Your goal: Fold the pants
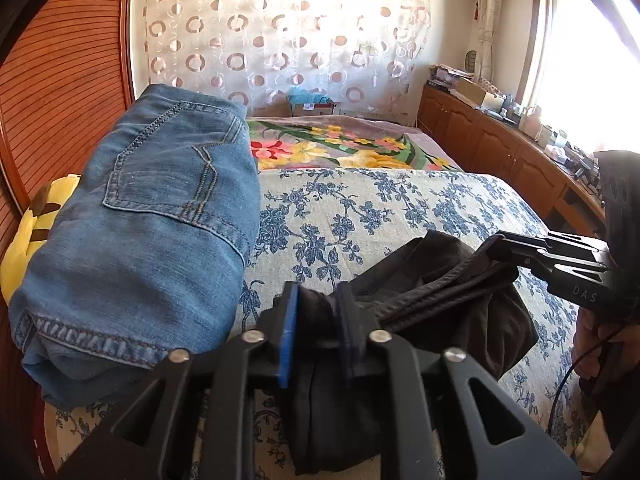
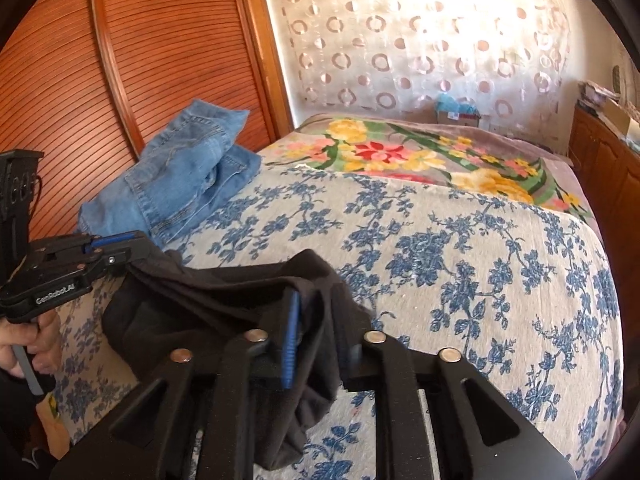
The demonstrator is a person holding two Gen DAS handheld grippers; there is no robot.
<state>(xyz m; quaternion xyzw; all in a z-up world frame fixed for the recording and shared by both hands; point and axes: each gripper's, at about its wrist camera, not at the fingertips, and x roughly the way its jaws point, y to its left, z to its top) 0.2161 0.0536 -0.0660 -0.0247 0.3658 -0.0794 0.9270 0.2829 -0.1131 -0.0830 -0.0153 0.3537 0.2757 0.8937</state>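
Note:
Black pants hang bunched between my two grippers, low over the bed's blue-flowered cover. In the left wrist view, my left gripper has its blue pads a little apart, with a wad of black cloth lying loosely between them. At the right of that view, my right gripper is at the other end of the waistband. In the right wrist view, the black pants drape over my right gripper, whose jaws stand slightly apart. My left gripper is at the cloth's far left end.
Folded blue jeans lie on the bed's left side by a ribbed wooden wardrobe door, and a yellow cushion sits beside them. A flowered blanket covers the far end. A cluttered wooden cabinet runs under the window. A hand grips the left handle.

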